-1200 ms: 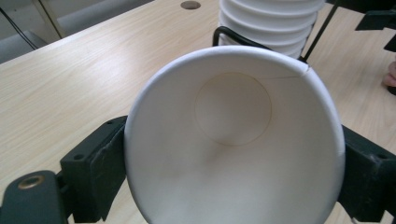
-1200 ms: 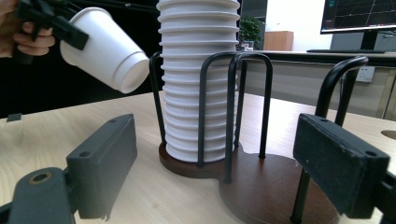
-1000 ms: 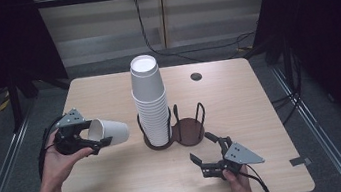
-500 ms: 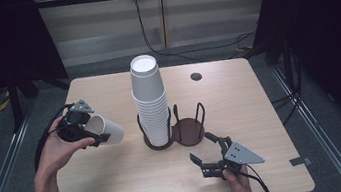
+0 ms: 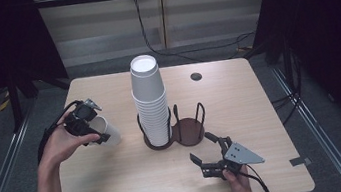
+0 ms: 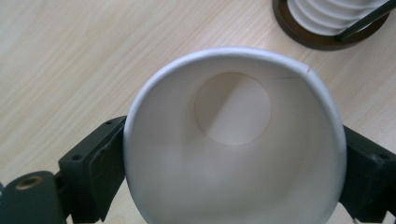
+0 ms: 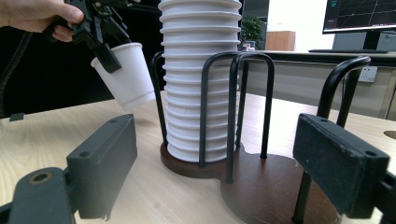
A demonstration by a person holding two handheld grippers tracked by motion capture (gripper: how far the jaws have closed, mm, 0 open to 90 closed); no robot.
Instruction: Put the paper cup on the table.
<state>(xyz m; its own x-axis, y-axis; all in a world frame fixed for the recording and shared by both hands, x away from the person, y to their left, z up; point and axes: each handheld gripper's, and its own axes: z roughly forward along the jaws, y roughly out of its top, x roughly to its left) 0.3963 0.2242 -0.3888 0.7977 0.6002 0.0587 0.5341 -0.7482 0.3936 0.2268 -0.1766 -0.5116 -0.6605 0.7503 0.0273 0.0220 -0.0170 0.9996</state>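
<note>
Cup [image 5: 105, 133] was in my left gripper [image 5: 85, 122], jaws pinching it from both sides just below the rim, mouth up and tipped toward the camera, held off the table [image 5: 120, 184] at the left side. In the left gripper view the cup [image 6: 232, 140] looked empty, bare bottom visible, rim seam slightly nicked at the top right. I judged it thin paper: very light, soft-walled, easy to ovalise or crease if squeezed hard. Best hold is near the rolled rim, where it is stiffest; gentle pressure only, since the waxy wall could slip. Right gripper [image 5: 211, 157] rested on the near right of the table, jaws spread, gripping nothing, pointing at the holder [image 5: 188, 129]. Stack of cups [image 5: 151, 104] sat in the holder's left ring; right ring [image 7: 280, 186] was empty. Cup was well apart from the stack, to its left.
</note>
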